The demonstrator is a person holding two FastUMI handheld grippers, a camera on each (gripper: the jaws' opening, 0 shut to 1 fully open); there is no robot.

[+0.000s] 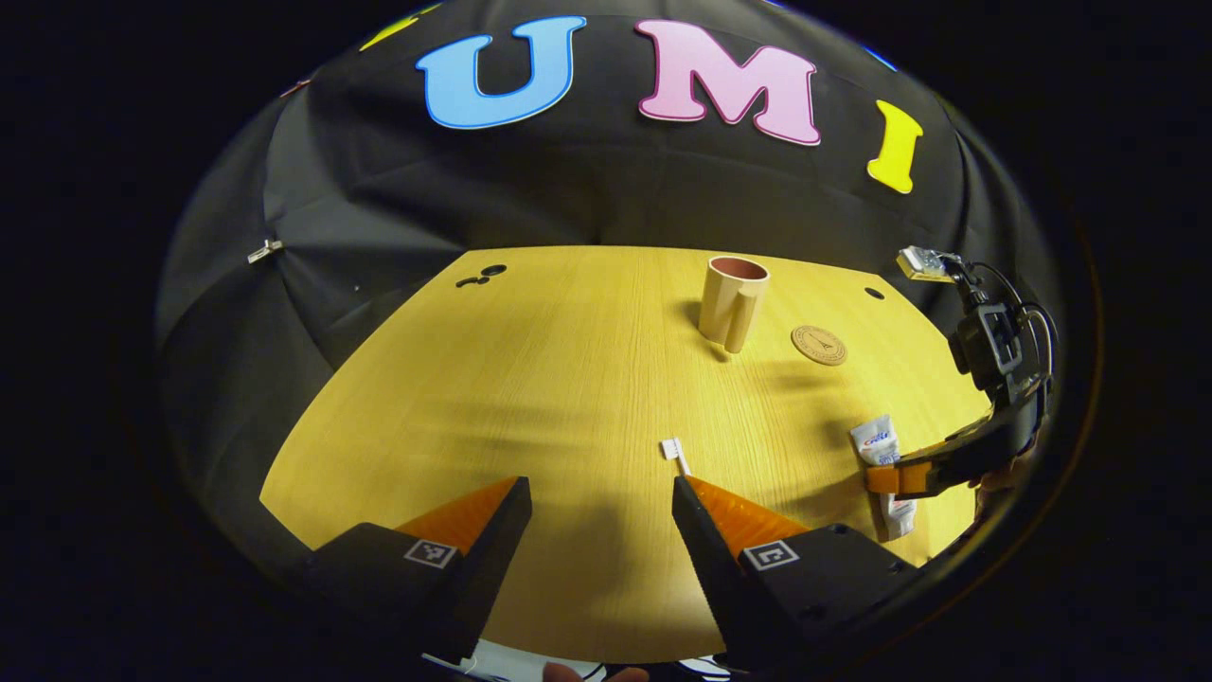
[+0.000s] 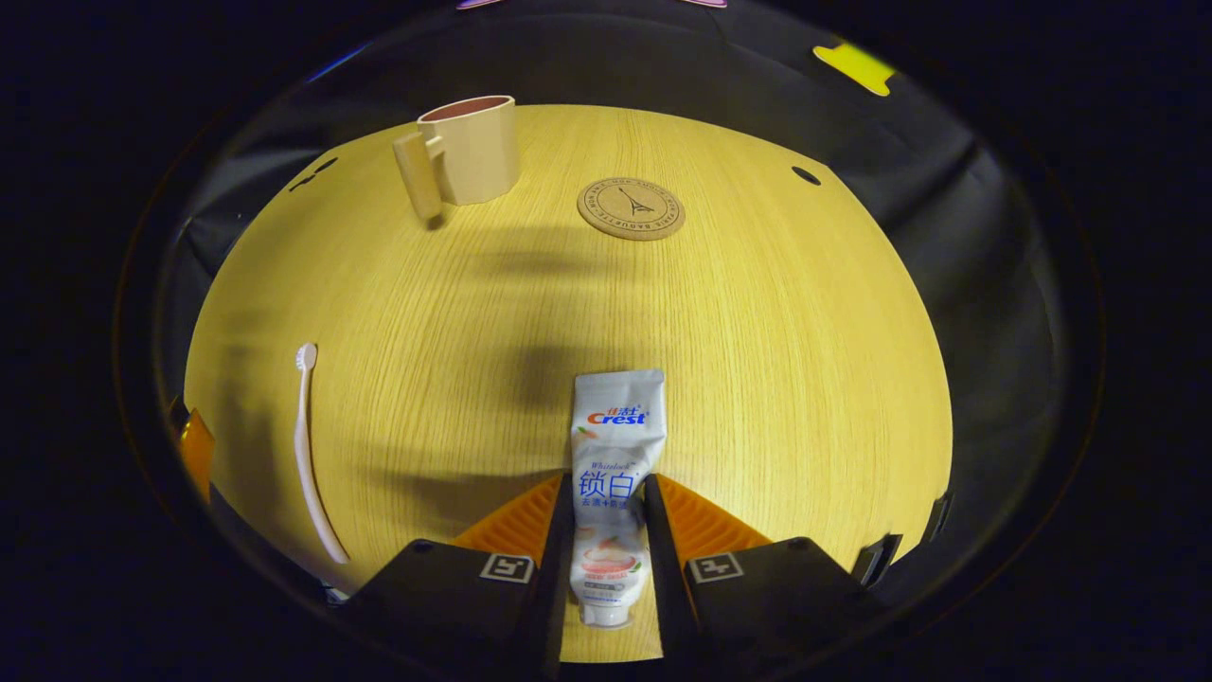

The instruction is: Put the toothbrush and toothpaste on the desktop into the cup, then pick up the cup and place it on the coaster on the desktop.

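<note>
A white toothpaste tube point(image 2: 617, 426) lies flat on the wooden desktop point(image 2: 776, 360), and my right gripper point(image 2: 609, 485) is shut on its lower half, one finger on each side. The white toothbrush point(image 2: 305, 445) lies to its left. In the left gripper view, my left gripper point(image 1: 598, 493) hovers open over the desk. The toothbrush head point(image 1: 672, 449) pokes out just beyond its right finger, which hides the handle. The beige cup point(image 1: 731, 301) stands upright at the back with the round cork coaster point(image 1: 819, 344) just to its right. The right gripper point(image 1: 895, 478) and toothpaste point(image 1: 876, 443) show at the right.
The cup point(image 2: 469, 150) with its handle toward the left and the coaster point(image 2: 631, 208) sit far ahead in the right gripper view. Small dark holes point(image 1: 492, 272) mark the desktop's back corners. An edge of the left gripper point(image 2: 194, 450) shows at the far left.
</note>
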